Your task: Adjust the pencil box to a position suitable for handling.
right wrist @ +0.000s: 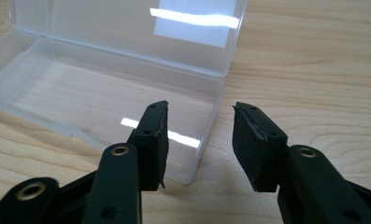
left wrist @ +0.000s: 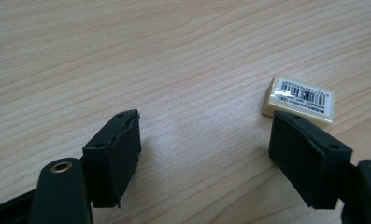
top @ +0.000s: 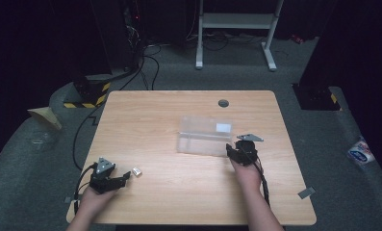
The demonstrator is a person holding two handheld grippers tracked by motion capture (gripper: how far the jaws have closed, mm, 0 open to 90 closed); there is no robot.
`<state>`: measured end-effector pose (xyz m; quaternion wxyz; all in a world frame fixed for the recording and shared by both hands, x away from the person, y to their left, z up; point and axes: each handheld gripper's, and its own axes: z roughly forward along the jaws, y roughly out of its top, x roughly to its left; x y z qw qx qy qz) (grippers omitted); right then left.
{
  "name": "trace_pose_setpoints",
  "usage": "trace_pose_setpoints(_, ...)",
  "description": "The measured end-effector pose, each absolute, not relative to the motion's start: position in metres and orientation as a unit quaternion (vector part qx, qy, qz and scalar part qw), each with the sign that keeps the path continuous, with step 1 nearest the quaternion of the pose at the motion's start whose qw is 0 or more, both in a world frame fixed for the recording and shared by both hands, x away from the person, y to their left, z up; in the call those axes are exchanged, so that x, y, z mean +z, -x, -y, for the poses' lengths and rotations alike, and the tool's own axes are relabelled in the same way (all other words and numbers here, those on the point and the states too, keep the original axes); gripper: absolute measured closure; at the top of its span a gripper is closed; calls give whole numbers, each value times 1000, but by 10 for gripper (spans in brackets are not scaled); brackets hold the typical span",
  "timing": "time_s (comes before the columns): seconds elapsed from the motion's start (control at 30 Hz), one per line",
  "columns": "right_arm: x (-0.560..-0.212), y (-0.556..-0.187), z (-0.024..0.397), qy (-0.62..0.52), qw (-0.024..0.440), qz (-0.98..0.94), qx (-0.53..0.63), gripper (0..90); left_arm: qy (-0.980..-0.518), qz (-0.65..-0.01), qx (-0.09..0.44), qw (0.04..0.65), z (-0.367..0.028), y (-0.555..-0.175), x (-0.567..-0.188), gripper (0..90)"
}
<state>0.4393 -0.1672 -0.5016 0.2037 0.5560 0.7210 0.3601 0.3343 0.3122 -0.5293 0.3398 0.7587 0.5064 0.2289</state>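
Observation:
A small cream eraser (left wrist: pixel 299 98) with a barcode label lies on the wooden table (top: pixel 169 192); in the high view the eraser (top: pixel 137 171) sits just right of my left gripper (top: pixel 126 176). In its own view the left gripper (left wrist: pixel 206 135) stands open, its right jaw just short of the eraser. A clear plastic box (top: pixel 204 136) lies open mid-table with its lid (right wrist: pixel 141 28) folded back. My right gripper (top: pixel 232 148) is at the box's right end. Seen along its own jaws, the right gripper (right wrist: pixel 199 122) is open, its left jaw over the box's near right corner and nothing between the jaws.
A round grommet (top: pixel 223 103) sits near the table's far edge. A grey tape piece (top: pixel 306 193) marks the front right corner. Beyond the table stand a white frame (top: pixel 236 29) and cables on the floor.

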Motion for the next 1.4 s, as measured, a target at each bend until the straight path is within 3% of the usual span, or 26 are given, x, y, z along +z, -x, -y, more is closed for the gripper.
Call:
trace_pose_setpoints(0.33,-511,-442,162,-560,203,-727,342,647,-759,-506,228,340,-312,-335,-529,255)
trace_pose_setpoints(0.53,-516,-443,160,-557,205,-734,330,741,-759,-506,228,340,-312,-335,-529,255)
trace_pose_setpoints(1.4,-519,-429,152,-529,204,-750,341,745,-754,-512,233,338,-312,-334,-529,260)
